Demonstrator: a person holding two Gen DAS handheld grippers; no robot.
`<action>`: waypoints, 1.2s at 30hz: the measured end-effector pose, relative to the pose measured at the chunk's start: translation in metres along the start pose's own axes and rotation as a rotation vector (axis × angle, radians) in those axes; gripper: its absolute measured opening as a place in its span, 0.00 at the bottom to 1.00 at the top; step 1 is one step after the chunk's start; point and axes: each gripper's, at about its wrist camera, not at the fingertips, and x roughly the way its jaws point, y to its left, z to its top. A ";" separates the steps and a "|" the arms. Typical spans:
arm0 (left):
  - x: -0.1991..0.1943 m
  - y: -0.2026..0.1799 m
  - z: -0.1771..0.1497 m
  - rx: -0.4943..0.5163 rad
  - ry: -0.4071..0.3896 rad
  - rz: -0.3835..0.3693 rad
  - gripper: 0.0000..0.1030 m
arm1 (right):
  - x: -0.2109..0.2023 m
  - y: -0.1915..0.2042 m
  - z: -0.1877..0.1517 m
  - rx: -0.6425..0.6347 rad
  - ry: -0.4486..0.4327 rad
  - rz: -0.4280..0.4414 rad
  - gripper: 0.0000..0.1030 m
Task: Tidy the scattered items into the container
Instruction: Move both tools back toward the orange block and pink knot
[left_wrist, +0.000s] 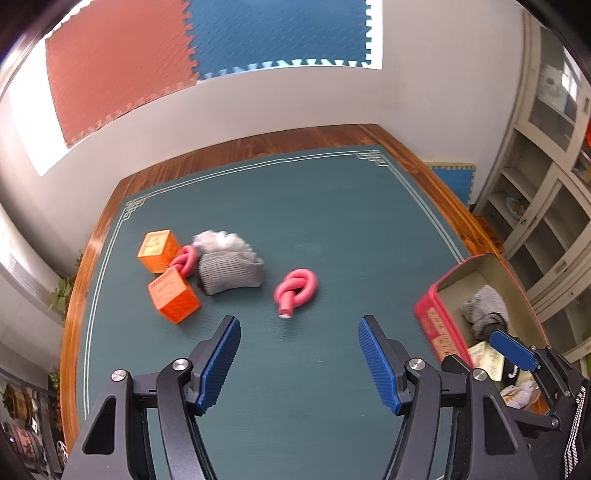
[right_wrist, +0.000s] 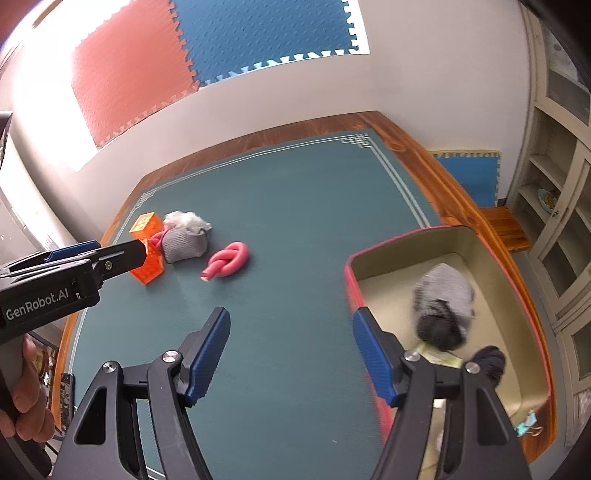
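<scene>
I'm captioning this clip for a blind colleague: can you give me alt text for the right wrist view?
The open right gripper hovers empty over a green table mat, beside a red-walled container holding a grey rolled sock. Farther off lie a knotted pink foam tube, another grey sock and orange blocks, with the left gripper reaching toward them.

Looks like a playroom or activity room in a home or kindergarten — red and blue foam puzzle mats are stuck up on the white wall, with another blue one propped in the corner. There's a wooden table with a green mat on it, plus cream glass-door cabinets with open shelves — pretty homey.
</scene>
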 end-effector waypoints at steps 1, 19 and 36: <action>0.002 0.008 0.000 -0.010 0.005 0.001 0.66 | 0.003 0.005 0.001 -0.003 0.001 0.001 0.71; 0.086 0.171 -0.004 -0.277 0.148 0.035 0.70 | 0.055 0.064 0.004 -0.016 0.090 -0.021 0.71; 0.165 0.192 0.018 -0.326 0.261 -0.074 0.70 | 0.093 0.069 0.009 0.034 0.157 -0.080 0.71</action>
